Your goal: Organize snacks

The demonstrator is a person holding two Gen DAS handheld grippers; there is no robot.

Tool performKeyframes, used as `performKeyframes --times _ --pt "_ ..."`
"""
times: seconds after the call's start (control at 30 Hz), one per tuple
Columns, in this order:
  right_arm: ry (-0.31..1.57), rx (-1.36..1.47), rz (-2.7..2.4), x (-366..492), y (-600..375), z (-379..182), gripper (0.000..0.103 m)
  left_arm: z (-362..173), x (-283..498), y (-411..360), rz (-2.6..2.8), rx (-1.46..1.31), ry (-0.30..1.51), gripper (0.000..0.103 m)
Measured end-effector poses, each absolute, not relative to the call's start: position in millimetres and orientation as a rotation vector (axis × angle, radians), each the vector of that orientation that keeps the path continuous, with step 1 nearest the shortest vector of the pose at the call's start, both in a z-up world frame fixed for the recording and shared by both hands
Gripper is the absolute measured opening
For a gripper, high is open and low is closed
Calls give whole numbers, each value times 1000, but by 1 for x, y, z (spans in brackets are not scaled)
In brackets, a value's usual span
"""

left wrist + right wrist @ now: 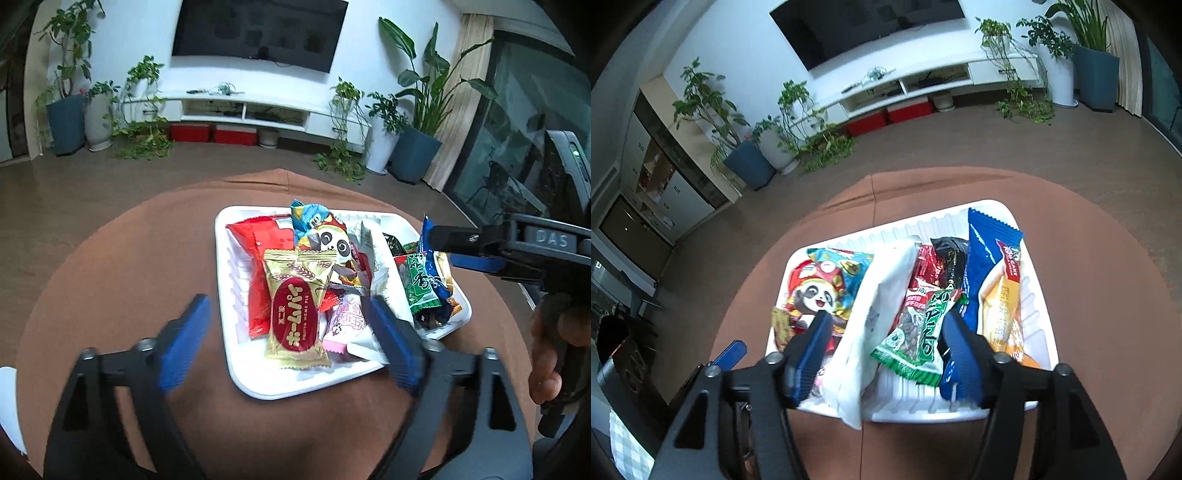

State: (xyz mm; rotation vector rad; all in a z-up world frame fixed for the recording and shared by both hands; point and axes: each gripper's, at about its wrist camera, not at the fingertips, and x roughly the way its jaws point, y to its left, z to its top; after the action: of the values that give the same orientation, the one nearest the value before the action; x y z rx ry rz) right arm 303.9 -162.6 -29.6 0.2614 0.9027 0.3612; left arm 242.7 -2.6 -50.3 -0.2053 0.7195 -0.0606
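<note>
A white tray (266, 384) full of snack packs sits on a round brown table (92, 295). A gold and red pie pack (295, 310) lies on top near the tray's front, with a red pack (255, 240) and a panda pack (332, 240) behind it. My left gripper (288, 339) is open above the front of the tray, its fingers either side of the gold pack. My right gripper (886, 350) is open over the tray (1041, 332), straddling a white pack (882, 291) and a green nut pack (923, 339). A blue and orange pack (993, 280) lies beside them.
The right gripper (443, 243) also shows at the right of the left wrist view, over the tray's right side. Beyond the table are a wooden floor, potted plants (70, 122), a white TV shelf (243, 107) and a glass door (517, 140).
</note>
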Motion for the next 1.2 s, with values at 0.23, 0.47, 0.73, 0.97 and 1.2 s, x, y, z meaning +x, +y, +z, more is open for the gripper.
performKeyframes --times 0.23,0.47,0.73,0.97,1.2 --pt "775 257 351 247 -175 -19 96 -28 185 -18 -39 -129 644 103" --pt "632 185 284 166 -188 -13 97 5 115 -46 145 -25 593 103" --pt "453 150 229 85 -207 2 103 18 56 -54 268 -98 687 103" --pt "434 55 192 40 -200 8 103 15 13 -57 238 -200 713 103" --pt "455 -10 165 13 -189 1 103 9 -14 -74 222 -161 732 103"
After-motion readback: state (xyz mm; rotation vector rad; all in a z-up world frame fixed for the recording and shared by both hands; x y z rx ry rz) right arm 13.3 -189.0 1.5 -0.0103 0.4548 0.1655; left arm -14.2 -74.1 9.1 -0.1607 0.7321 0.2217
